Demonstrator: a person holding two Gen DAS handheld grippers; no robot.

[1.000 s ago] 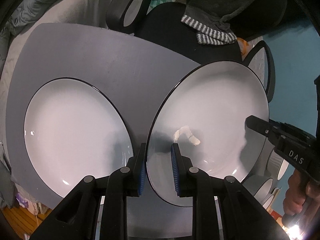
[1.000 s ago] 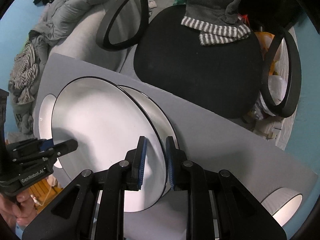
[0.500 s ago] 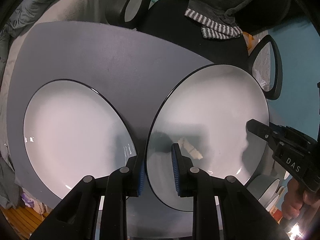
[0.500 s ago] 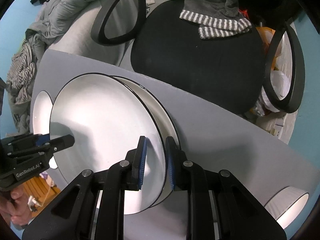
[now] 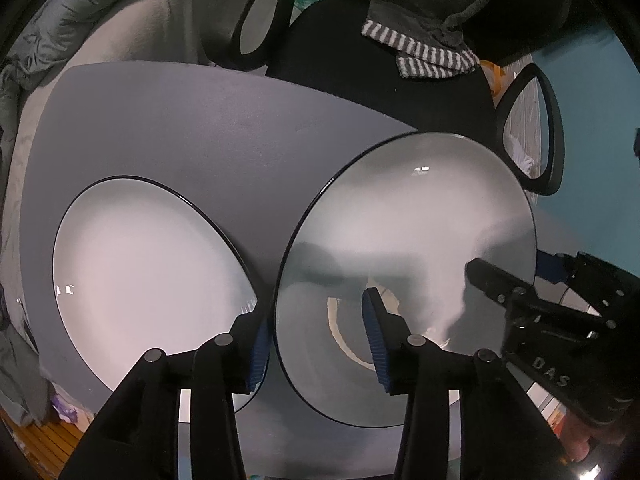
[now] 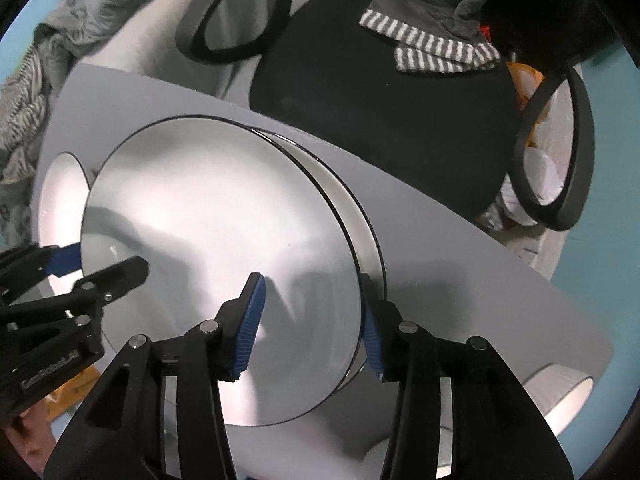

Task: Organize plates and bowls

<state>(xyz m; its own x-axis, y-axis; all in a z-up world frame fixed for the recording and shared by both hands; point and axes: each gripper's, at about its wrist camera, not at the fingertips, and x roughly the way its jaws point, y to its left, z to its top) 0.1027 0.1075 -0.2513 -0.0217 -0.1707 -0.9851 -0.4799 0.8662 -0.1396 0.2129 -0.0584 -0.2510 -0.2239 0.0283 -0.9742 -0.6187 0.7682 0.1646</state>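
Note:
A white plate with a dark rim lies over another like plate on the grey table. My left gripper is open, its fingers astride the top plate's left edge. My right gripper is open, its fingers astride the plate's right edge. A second white plate lies flat on the table to the left; its edge shows in the right wrist view.
A white bowl stands at the table's right edge. A black office chair with a grey striped cloth stands behind the table. Grey bedding lies at the far left.
Both grippers have opened and let go of the top plate. The plate has come down onto the plate beneath it.

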